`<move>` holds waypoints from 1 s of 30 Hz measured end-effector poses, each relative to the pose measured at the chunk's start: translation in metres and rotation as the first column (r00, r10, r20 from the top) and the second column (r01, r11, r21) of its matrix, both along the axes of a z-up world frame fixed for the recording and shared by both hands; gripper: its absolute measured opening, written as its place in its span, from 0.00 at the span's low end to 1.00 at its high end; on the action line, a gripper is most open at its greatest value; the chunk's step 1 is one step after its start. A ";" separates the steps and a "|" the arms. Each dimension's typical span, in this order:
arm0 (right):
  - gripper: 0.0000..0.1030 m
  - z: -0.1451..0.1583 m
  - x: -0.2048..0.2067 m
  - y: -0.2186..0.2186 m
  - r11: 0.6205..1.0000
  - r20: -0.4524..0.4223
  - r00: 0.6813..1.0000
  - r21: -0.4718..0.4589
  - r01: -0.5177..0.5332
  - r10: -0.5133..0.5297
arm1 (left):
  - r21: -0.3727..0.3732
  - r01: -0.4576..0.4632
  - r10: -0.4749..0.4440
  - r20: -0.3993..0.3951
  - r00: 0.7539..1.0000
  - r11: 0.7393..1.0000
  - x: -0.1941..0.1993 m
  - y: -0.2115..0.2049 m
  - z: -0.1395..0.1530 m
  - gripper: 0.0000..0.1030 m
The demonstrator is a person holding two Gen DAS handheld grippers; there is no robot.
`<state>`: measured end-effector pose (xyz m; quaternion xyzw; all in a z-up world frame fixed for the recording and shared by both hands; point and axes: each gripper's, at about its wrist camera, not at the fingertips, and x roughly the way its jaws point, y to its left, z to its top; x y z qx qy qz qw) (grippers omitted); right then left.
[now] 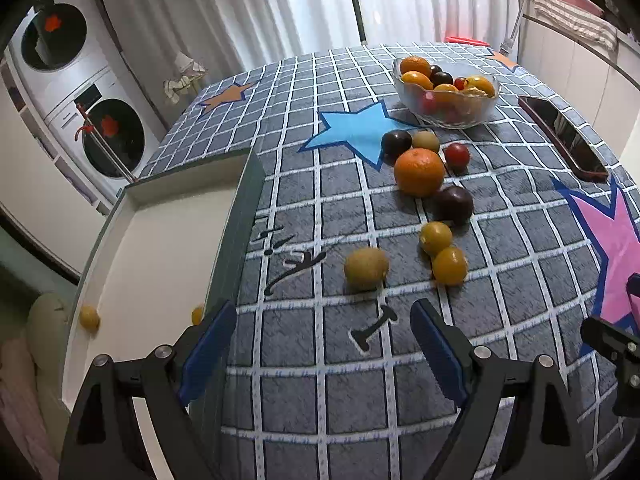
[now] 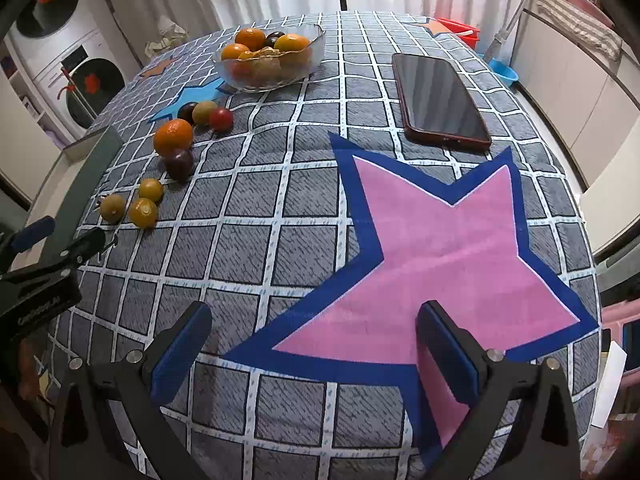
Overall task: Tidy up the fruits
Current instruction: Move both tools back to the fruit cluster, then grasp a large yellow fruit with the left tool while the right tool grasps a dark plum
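Left wrist view: left gripper [image 1: 322,344] hangs with jaws spread wide and nothing between them, low over the tablecloth [image 1: 320,392], a yellow-green fruit [image 1: 366,269] just beyond. Left, the white box [image 1: 160,240] holds two small yellow fruits [image 1: 89,317]. Far right, the glass bowl [image 1: 446,94] holds oranges and dark fruits; loose fruits [image 1: 419,172] lie between. Right gripper [image 2: 316,344], equally spread, hovers over the pink star [image 2: 432,264].
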<state>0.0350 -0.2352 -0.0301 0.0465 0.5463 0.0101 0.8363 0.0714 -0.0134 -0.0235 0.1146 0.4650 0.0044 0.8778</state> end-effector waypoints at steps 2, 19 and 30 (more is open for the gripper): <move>1.00 0.000 0.002 0.000 1.000 -0.001 1.000 0.003 -0.001 0.001 | 0.005 0.000 0.000 -0.003 1.000 1.000 0.005 0.000 -0.001 0.87; 1.00 0.009 0.072 0.047 0.992 0.037 0.997 0.106 -0.075 0.071 | -0.036 0.010 -0.011 -0.029 1.000 0.999 0.034 -0.005 -0.019 0.87; 0.74 -0.006 0.109 0.083 0.986 0.029 0.990 0.095 -0.138 0.136 | -0.092 0.003 -0.005 -0.029 1.000 0.996 0.038 0.001 -0.020 0.75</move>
